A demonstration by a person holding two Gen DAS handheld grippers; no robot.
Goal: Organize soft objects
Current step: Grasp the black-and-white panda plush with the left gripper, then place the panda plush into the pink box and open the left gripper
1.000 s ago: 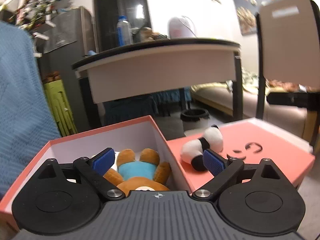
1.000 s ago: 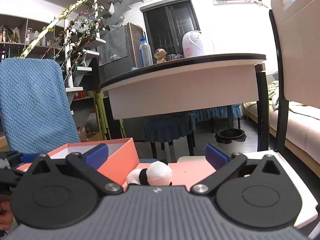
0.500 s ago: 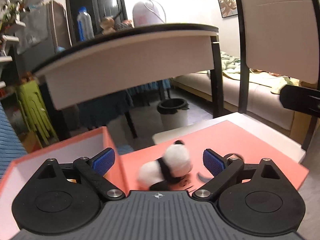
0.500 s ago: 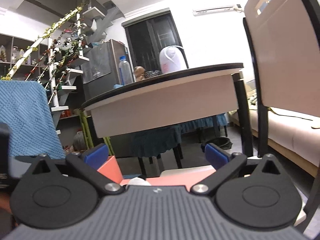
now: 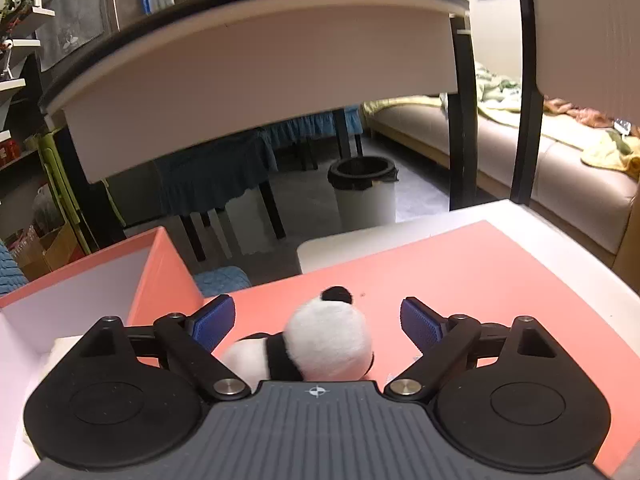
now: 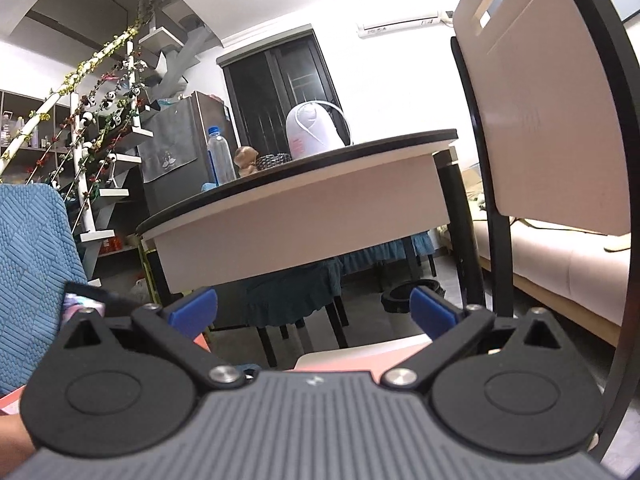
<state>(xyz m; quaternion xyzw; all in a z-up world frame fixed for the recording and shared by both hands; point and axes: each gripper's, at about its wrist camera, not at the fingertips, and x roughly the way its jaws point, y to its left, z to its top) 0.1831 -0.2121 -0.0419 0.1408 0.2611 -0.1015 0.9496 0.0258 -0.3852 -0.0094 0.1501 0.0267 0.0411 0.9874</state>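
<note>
A low white table (image 5: 560,240) carried a flat salmon-pink lid (image 5: 500,276) across most of its top, with a strip of bare white surface showing along the far and right edges. A small black-and-white plush panda (image 5: 320,344) lay on the pink lid near its front. To the left stood an open salmon-pink box (image 5: 160,276) with white inner walls, close beside the lid.

Bin (image 5: 363,192) beneath round table (image 5: 256,60).
</note>
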